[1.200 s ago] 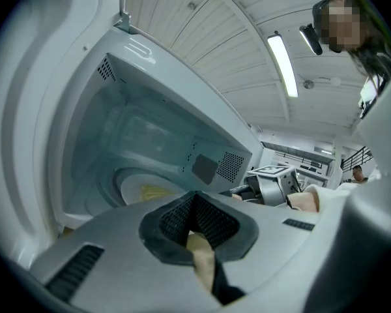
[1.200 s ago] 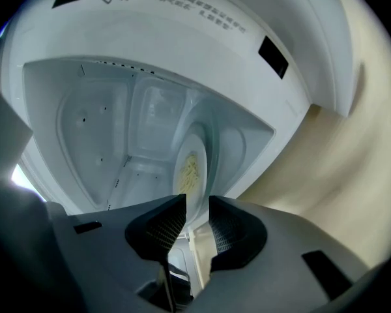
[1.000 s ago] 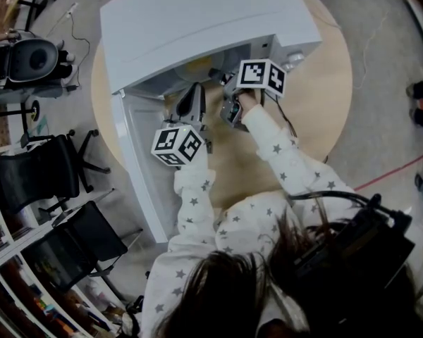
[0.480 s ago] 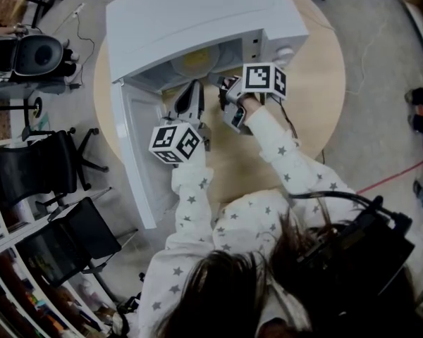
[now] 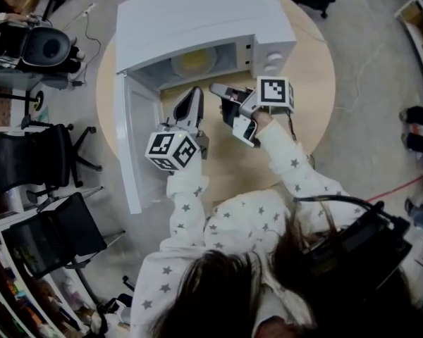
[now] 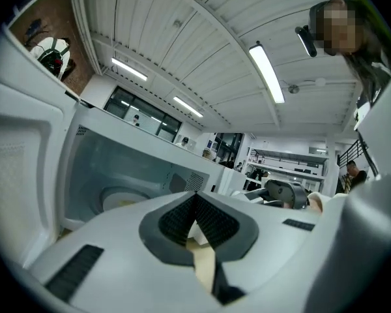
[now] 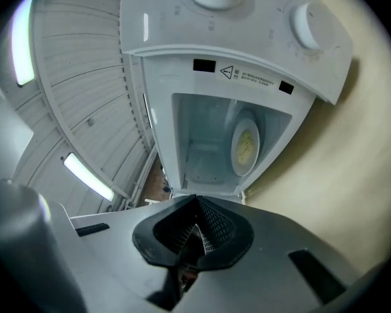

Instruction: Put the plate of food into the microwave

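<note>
Inside the microwave [image 5: 197, 13], the plate of food [image 5: 195, 62] sits behind its front edge.

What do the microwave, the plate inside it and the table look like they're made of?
Microwave: smooth white casing, painted metal or plastic; the even satin sheen leaves it open.
Plate: white and smooth, probably ceramic, possibly plastic; too small to tell.
Table: light wood or wood-look laminate, matte, uniform pale tan with no clear grain.
</note>
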Demonstrator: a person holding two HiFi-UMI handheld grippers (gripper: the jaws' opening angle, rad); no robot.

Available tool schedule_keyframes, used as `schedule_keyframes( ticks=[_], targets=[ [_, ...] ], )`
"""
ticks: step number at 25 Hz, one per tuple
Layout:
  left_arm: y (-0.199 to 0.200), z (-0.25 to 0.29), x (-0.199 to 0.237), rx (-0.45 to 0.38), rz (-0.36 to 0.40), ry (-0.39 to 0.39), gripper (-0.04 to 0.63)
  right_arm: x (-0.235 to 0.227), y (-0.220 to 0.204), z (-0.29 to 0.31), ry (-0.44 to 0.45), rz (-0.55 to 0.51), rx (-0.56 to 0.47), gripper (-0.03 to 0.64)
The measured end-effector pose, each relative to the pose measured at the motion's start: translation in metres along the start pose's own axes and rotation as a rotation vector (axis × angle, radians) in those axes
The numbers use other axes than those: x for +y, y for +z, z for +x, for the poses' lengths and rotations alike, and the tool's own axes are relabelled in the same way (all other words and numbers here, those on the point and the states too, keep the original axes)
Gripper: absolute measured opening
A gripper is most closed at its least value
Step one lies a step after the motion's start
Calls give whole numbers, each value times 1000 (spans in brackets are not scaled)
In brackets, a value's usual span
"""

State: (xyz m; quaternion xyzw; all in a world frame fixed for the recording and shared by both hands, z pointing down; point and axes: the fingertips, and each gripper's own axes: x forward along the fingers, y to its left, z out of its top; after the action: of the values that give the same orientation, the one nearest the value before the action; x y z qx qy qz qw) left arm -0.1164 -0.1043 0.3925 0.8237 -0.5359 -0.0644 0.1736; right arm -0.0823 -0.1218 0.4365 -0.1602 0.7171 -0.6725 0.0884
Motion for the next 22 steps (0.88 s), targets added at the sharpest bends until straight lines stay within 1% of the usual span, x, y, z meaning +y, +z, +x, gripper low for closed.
schedule_keyframes(
  ticks=[3,6,8,11,13,16,22],
  targets=[
    [7,-11,-23,-9,16,-44,2,16,-12,-17,48,-32,37,6],
    [9,-23,-45,-4,32,-96,2,32,-25,-32,105,-39,75,6],
    [12,-33,-59,-4,43,-116,2,43,-33,-43,137,-54,96,6],
    [17,-49,-76,-18,48,-135,2,55,-46,-62,174,-67,118,6],
    [23,-59,-85,-44,47,-135,2,63,-54,-74,211,-43,122,6],
    [33,-72,-94,-77,25,-128,2,70,-63,-87,256,3,121,6],
    [38,-74,-106,-73,55,-144,2,82,-66,-94,306,6,112,6]
  ],
)
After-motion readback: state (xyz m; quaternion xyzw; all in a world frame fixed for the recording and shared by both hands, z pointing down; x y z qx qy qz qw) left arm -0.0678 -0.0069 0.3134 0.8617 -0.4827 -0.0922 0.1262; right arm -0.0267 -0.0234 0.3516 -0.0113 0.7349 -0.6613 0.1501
